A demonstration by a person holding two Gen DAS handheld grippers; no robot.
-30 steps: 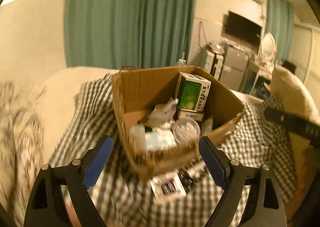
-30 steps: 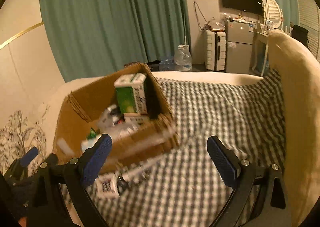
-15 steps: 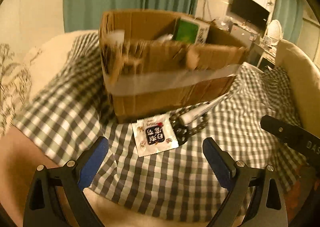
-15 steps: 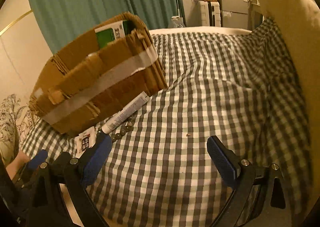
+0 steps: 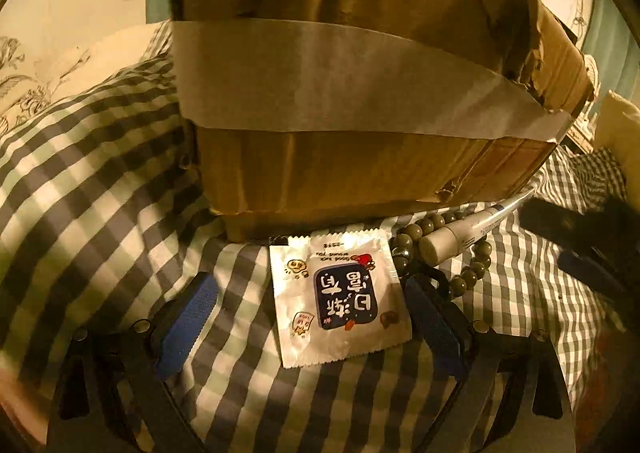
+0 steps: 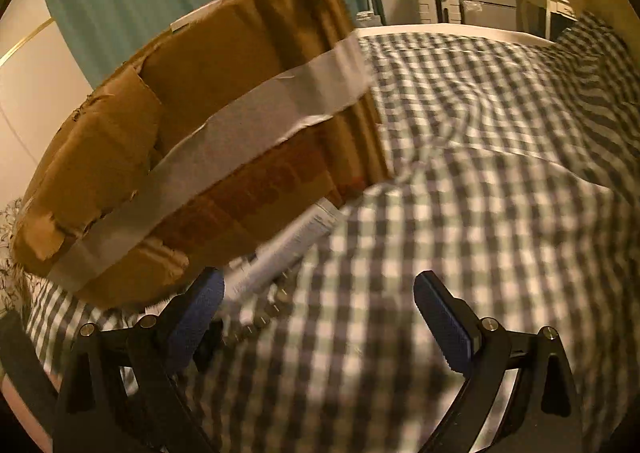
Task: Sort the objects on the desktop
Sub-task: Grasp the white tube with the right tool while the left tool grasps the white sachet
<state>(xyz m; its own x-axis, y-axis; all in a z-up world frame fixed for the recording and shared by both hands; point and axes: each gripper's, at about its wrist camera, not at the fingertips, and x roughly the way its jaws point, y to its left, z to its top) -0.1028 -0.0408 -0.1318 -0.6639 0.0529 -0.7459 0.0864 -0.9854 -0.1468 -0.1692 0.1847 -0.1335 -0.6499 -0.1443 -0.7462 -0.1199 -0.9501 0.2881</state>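
Left wrist view: the left gripper [image 5: 308, 307], released, has dropped from above the cardboard box [image 5: 360, 93] to straddle the foil sachet [image 5: 340, 297] on the checked bedcover [image 5: 100, 181]; pickup appears imminent. Right wrist view: the right gripper [image 6: 318, 315], released, has descended beside the tube [image 6: 280, 253].

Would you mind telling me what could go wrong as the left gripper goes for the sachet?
1. The flat foil sachet lies flush on the soft checked cloth, so the open left gripper may pinch fabric or slide over it.
2. The bead bracelet and white tube sit beside the sachet and could get snagged.
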